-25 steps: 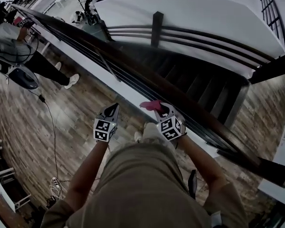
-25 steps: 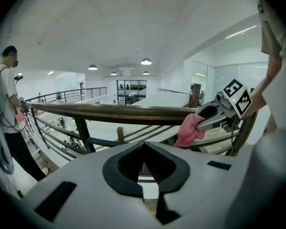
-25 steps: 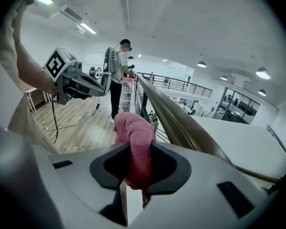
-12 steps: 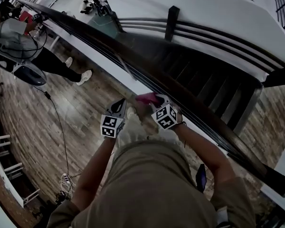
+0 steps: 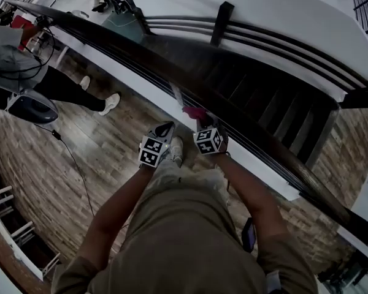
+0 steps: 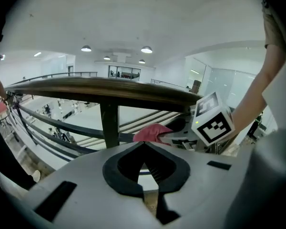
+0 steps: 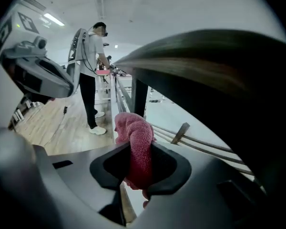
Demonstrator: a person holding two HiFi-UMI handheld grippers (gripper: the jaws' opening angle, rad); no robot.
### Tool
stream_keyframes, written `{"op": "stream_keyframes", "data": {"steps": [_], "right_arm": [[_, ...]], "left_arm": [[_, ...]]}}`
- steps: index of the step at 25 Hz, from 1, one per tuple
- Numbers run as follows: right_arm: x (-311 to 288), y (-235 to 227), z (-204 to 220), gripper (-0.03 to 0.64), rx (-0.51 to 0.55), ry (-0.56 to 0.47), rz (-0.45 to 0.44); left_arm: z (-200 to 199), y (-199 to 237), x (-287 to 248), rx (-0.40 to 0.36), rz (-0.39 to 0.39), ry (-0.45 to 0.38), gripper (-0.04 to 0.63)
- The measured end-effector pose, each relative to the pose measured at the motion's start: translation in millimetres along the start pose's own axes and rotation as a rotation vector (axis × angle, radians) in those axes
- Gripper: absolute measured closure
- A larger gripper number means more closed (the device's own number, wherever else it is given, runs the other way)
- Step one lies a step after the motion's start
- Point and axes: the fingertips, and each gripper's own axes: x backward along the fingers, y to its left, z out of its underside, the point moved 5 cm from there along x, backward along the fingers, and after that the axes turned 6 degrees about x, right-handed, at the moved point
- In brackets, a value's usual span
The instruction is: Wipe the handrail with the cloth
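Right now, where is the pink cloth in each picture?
Head view: pink cloth at centre, ahead of the right gripper, beside the handrail.
Left gripper view: pink cloth at centre, below the handrail.
Right gripper view: pink cloth low centre, between the jaws.
Shared landmark: the dark wooden handrail, in all three.

Probably an upper gallery in a large public building: a long handrail crosses mid-frame, a staircase drops away upper right, and ceiling lights hang over an open hall.
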Motion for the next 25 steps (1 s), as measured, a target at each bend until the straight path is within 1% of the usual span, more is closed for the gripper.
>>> {"op": "stream_keyframes", "data": {"steps": [2,4,9,13,15,19,22,25], "right_arm": [[-32.1,2.3,-11.5,0.513,-0.014,0.006,0.062],[-58.4,3.5,-25.1,0.512,-0.022,0.002,0.093],[-108.9,4.5,-53.6,0.512,0.019,0.027,0.117],[-137.6,-0.1,-56.7,0.512,0.022,0.087,0.131],[-141.2,-1.0,-54.4,0.512,0.026,0.092,0.132],[-131.6,-4.1,-44.0,0.514,0.067,0.091,0.11],[-119.2,-11.9,-23.4,0.514,0.081,0.096,0.11],[-100.7,-16.6,1.5,0.514,0.106,0.109,0.128]], "left_arm": [[5.3,24.9,-6.1,0.007,0.017,0.038,0.578],[6.6,44.6,-9.7,-0.008,0.024,0.067,0.578],[0.0,73.7,-10.3,-0.038,0.035,0.1,0.578],[-2.8,84.5,-7.6,-0.059,0.055,0.111,0.578],[0.9,87.3,-7.0,-0.06,0.061,0.113,0.578],[11.6,86.5,-13.9,-0.041,0.066,0.132,0.578],[15.6,76.5,-25.1,-0.032,0.091,0.135,0.578],[20.9,62.5,-28.6,-0.049,0.121,0.146,0.578]]}}
